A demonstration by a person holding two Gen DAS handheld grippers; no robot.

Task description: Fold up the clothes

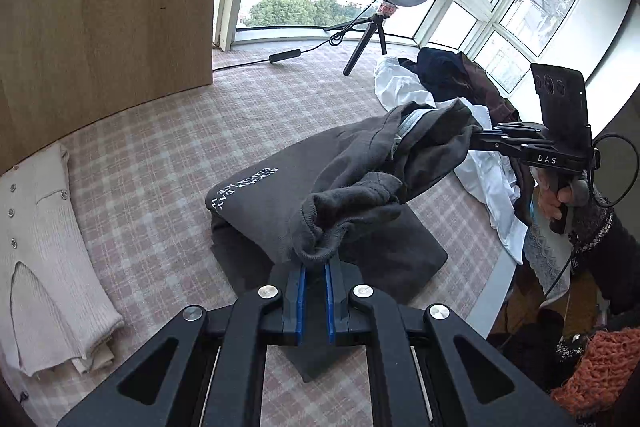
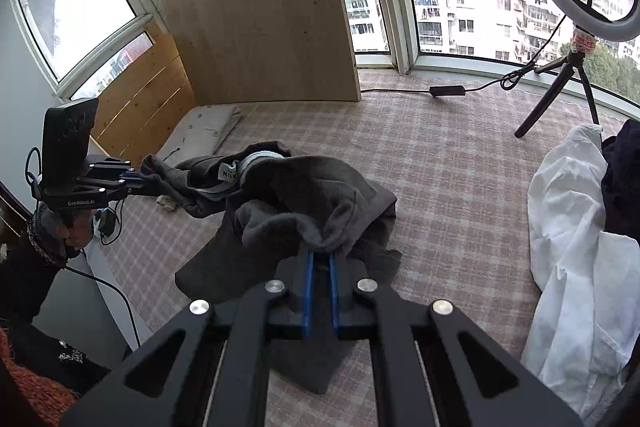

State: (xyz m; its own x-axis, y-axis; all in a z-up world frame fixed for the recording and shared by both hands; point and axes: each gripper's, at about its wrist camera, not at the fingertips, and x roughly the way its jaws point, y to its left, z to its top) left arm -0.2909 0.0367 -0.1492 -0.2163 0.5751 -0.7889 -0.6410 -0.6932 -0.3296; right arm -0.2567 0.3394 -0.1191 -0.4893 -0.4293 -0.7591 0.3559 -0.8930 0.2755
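Left wrist view: the dark grey sweatshirt (image 1: 352, 187) is lifted partly off the checked surface (image 1: 160, 155), its printed body draped down while a ribbed cuff is pinched between the blue-padded fingers (image 1: 302, 291) of the left gripper (image 1: 314, 263). Another bunched edge is clamped by the right gripper (image 2: 320, 255). For a clean fold, both held ends are best kept level and the thick, fleecy cloth drawn taut before being lowered. A folded cream ribbed knit (image 1: 48, 267) lies well apart; a crumpled white garment (image 2: 572, 247) is heaped near the windows.
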